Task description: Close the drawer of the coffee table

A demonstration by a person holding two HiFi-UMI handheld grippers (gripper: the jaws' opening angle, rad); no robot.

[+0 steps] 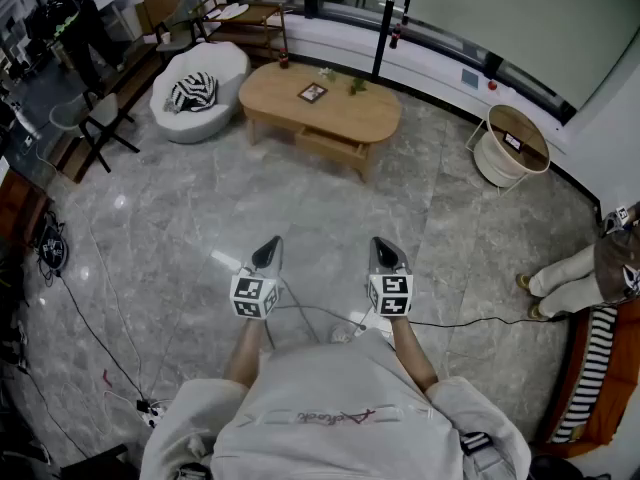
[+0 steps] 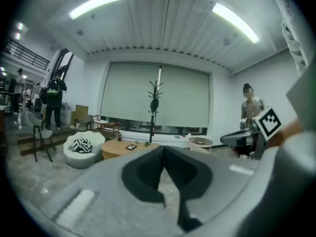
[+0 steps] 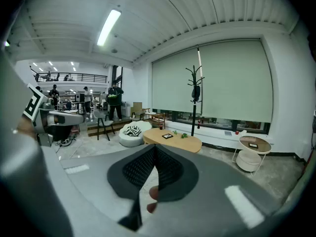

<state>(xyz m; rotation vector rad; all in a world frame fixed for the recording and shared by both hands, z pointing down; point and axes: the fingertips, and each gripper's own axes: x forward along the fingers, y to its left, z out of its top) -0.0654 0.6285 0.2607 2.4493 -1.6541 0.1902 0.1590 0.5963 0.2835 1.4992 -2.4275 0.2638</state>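
Note:
The oval wooden coffee table (image 1: 322,101) stands far ahead across the grey floor, with a picture frame and a small plant on top. Its drawer (image 1: 331,145) juts out from under the near side. In the left gripper view the table (image 2: 120,148) is small and distant; the right gripper view also has the table (image 3: 174,141) far off. My left gripper (image 1: 267,255) and right gripper (image 1: 386,256) are held side by side in front of my body, well short of the table. Both are shut with nothing between their jaws.
A white beanbag seat (image 1: 198,91) with a striped cushion sits left of the table. A round side table (image 1: 511,144) is at the right, a coat stand (image 1: 389,20) behind. Cables (image 1: 452,321) run over the floor. A person's legs (image 1: 566,275) are at the right edge.

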